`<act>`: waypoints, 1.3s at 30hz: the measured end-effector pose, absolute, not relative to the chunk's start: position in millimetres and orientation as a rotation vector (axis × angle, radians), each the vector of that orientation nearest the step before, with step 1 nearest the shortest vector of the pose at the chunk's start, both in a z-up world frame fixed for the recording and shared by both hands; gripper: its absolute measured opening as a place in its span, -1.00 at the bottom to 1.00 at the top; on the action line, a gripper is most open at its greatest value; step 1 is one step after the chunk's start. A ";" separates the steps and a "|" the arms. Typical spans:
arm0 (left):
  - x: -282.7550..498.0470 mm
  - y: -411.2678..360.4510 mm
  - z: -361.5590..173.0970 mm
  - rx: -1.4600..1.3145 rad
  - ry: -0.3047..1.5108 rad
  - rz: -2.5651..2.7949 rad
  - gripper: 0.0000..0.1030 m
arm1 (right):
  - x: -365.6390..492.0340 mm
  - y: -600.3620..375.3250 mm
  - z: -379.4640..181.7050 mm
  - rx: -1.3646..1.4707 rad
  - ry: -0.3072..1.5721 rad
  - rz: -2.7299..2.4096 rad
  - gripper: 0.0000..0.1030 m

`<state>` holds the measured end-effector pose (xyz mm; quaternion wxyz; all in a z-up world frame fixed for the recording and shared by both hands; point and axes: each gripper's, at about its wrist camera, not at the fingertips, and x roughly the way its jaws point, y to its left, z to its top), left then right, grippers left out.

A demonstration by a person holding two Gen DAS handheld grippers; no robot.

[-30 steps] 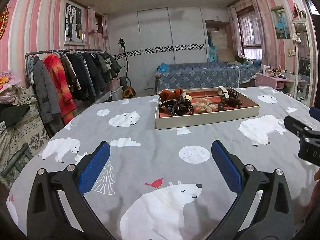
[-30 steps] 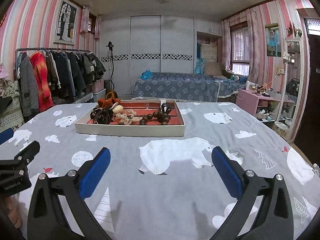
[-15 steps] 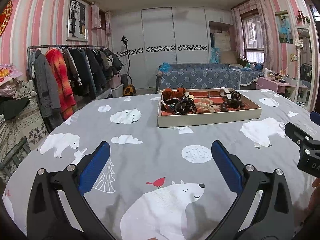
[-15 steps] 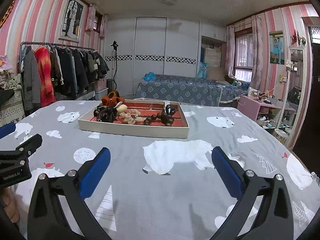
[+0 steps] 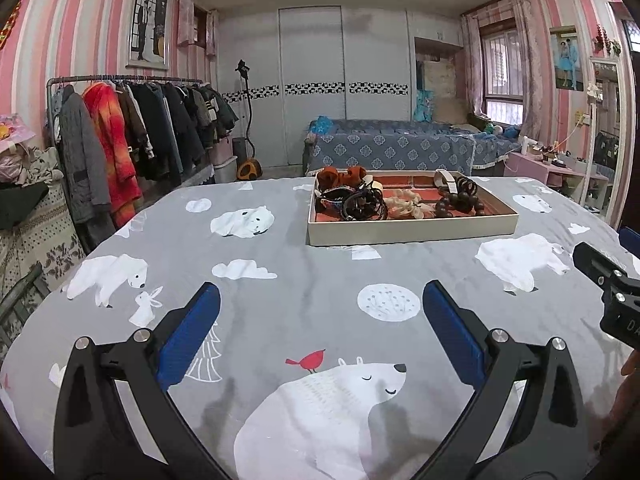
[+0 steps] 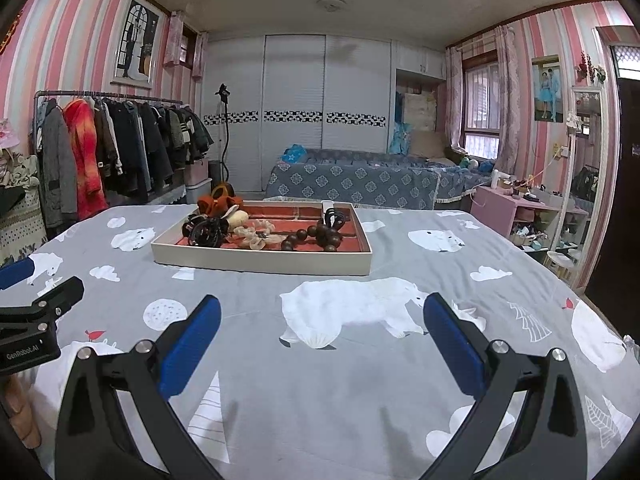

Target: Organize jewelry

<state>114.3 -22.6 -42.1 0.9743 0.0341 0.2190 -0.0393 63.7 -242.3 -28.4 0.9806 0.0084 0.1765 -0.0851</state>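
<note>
Jewelry (image 5: 400,204) lay heaped in tray (image 5: 412,234), far centre of bed (image 5: 312,300) with grey polar-bear cover. Dark beads (image 6: 316,236) at tray's right end, black bands (image 6: 204,232) at left. Left gripper (image 5: 320,320) and right gripper (image 6: 320,322) hovered near, jaws wide apart, empty, well short of tray. Clothes rack (image 5: 132,136) far left; pink striped walls; white wardrobe (image 6: 296,116) at back; sofa (image 5: 400,152) beyond tray.

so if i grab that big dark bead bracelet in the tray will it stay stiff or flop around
The dark bead bracelet is probably strung, so it would likely drape and swing from the right gripper rather than hold shape. Its large round beads look smooth, so fingertips may slip; pinching between beads seems safer. It lies touching other pieces in the tray, so it might drag a neighbour.
</note>
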 end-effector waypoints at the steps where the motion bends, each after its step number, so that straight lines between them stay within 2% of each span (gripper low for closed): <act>1: 114.6 -22.6 -41.9 0.067 0.443 -0.078 0.91 | 63.9 -242.5 -28.6 0.018 0.356 -0.172 0.92; 39: 116.7 -21.6 -41.8 0.065 0.445 -0.083 0.91 | 64.1 -245.7 -28.2 0.036 0.357 -0.184 0.92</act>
